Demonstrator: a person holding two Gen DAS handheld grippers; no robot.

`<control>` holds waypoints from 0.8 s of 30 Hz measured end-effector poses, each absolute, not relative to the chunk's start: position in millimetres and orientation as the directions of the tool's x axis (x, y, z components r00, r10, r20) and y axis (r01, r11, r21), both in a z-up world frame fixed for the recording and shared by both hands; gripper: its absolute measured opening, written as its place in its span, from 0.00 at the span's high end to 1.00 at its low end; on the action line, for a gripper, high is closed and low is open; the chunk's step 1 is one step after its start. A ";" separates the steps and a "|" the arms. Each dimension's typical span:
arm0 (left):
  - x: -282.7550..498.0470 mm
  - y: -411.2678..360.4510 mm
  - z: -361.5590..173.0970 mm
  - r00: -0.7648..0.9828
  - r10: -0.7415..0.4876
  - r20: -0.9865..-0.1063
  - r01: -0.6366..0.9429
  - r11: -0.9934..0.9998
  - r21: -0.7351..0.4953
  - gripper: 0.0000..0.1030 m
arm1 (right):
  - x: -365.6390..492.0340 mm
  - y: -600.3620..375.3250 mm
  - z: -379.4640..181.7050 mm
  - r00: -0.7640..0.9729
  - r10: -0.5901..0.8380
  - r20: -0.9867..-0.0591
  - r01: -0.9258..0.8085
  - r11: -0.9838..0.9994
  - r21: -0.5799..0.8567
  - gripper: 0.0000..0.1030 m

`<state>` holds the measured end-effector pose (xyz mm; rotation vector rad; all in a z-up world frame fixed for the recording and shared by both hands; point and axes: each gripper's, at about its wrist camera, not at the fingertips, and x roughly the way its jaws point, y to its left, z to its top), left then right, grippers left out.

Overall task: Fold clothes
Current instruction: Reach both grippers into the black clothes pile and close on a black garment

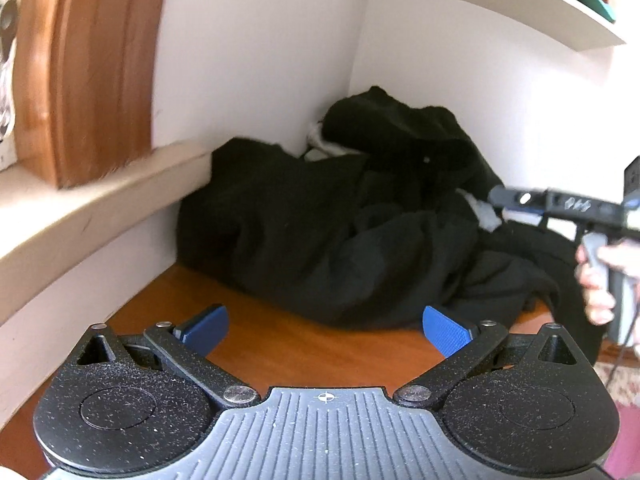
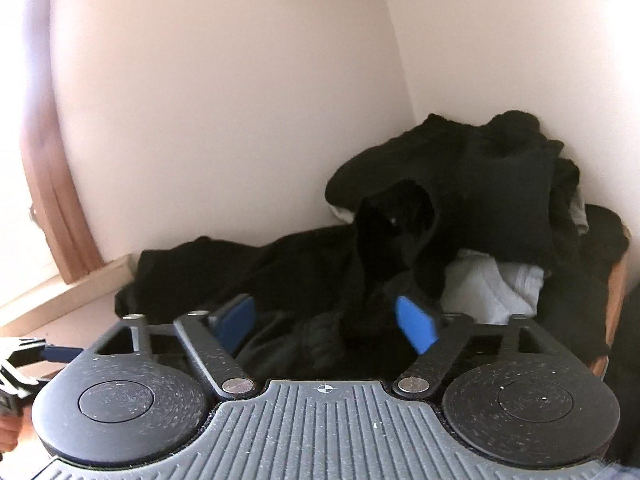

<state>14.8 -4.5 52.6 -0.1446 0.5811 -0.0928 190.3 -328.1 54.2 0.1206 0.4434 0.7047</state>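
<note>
- While we look for one piece to start with, the pile of black clothes (image 1: 340, 224) sits in the corner where two white walls (image 1: 256, 52) meet, on the brown table (image 1: 288, 344). It is big, lumpy and not folded at all.
- Some white cloth (image 2: 492, 284) peeks out on the pile's right side.
- Our left gripper (image 1: 326, 330) waits over bare table, just in front of the pile. Its fingers are wide apart and hold nothing.
- Our right gripper (image 2: 326, 322) is right at the pile. Black cloth lies between its fingers, and they are still apart, not pinching.
- We think the best way is to pinch just one edge, not a big bunch, then pull it onto the bare table.
</note>
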 end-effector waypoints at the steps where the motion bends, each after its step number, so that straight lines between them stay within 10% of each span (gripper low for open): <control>1: 18.5 -8.3 56.1 0.833 -0.122 -0.540 0.038 0.986 -0.165 0.01 | 197.9 -328.0 52.4 0.661 0.656 -0.363 -0.611 0.752 0.247 0.42; 6: 40.0 -31.9 71.2 0.842 -0.074 -0.535 0.012 0.993 -0.119 0.04 | 220.4 -320.9 34.1 0.579 0.708 -0.404 -0.691 0.689 0.217 0.63; 16: 94.5 -68.6 74.9 0.835 -0.098 -0.541 0.026 0.990 -0.140 0.25 | 235.2 -319.4 15.0 0.384 0.812 -0.438 -0.773 0.543 0.329 0.57; 24: 105.5 -78.6 77.1 0.839 -0.081 -0.538 -0.007 0.987 -0.159 0.28 | 201.1 -314.3 30.8 0.316 0.887 -0.336 -0.838 0.427 0.339 0.83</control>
